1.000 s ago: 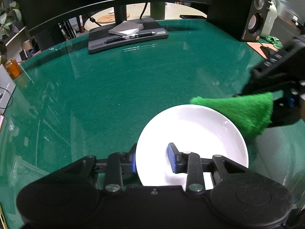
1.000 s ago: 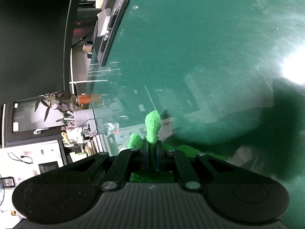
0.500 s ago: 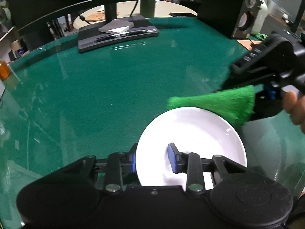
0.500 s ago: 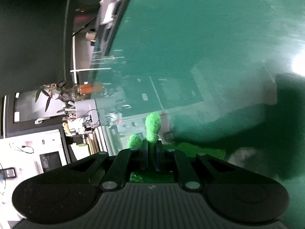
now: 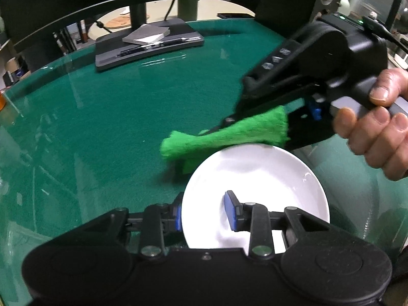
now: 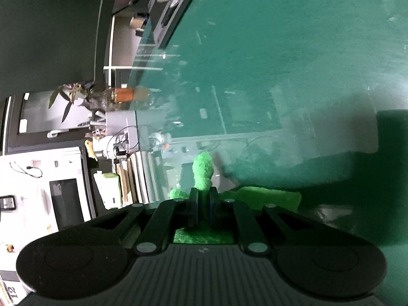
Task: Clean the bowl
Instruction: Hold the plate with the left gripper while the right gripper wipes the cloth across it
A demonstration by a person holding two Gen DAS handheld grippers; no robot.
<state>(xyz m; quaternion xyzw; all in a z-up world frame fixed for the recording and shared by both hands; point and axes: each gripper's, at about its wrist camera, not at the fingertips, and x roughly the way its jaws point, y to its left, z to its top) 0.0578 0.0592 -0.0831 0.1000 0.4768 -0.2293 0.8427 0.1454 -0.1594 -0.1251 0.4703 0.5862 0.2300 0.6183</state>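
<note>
We see the white bowl (image 5: 257, 186) on the green tabletop (image 5: 114, 117) near its front edge, with nothing inside it but one blue pad (image 5: 229, 214) of the left hand-held gripper (image 5: 204, 214). That gripper is clamped on the bowl's near rim, one finger inside and the other outside the wall. Over the bowl's far rim lies a green cloth (image 5: 227, 135), pinched in the closed jaws of the right hand-held gripper (image 6: 203, 199), which a person's hand (image 5: 374, 122) holds by its handle, reaching in from the right edge. Toward the tabletop's far edge sits a monitor base (image 5: 148, 43) carrying a pen and a grey pad.
</note>
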